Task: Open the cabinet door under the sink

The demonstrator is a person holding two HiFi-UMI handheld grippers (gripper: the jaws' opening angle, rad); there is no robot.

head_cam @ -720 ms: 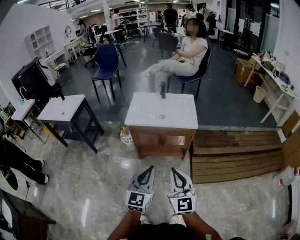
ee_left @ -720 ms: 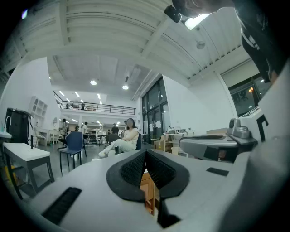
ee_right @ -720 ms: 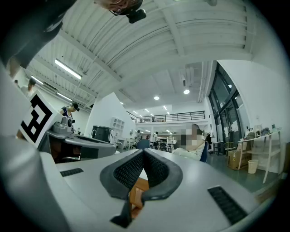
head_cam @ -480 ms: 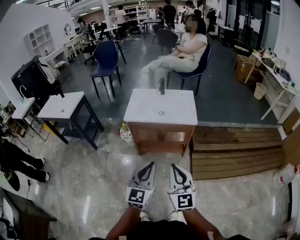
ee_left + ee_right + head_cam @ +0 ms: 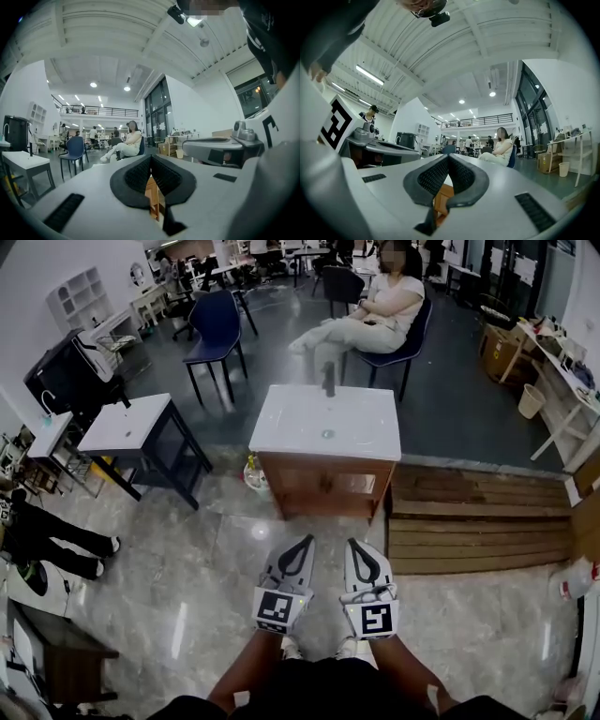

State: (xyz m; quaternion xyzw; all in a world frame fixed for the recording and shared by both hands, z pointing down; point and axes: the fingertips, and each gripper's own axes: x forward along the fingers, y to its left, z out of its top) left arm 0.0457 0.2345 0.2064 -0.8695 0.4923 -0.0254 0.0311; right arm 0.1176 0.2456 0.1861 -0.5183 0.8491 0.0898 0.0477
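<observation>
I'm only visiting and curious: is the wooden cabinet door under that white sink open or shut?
Shut: the cabinet door lies flat and flush below the sink in the head view, with nothing swung outward.

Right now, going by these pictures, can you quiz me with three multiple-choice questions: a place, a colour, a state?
1. The brown wooden cabinet with white sink top stands: A) ahead of the left gripper and right gripper, untouched; B) between the jaws; C) behind the person.
2. The sink's faucet is: A) red; B) black; C) gold.
3. Both grippers are: A) wide open; B) gripping a handle; C) shut, empty.
Answers: 1A, floor lies between them; 2B, dark against the white top; 3C, each gripper view shows jaws together.
</observation>
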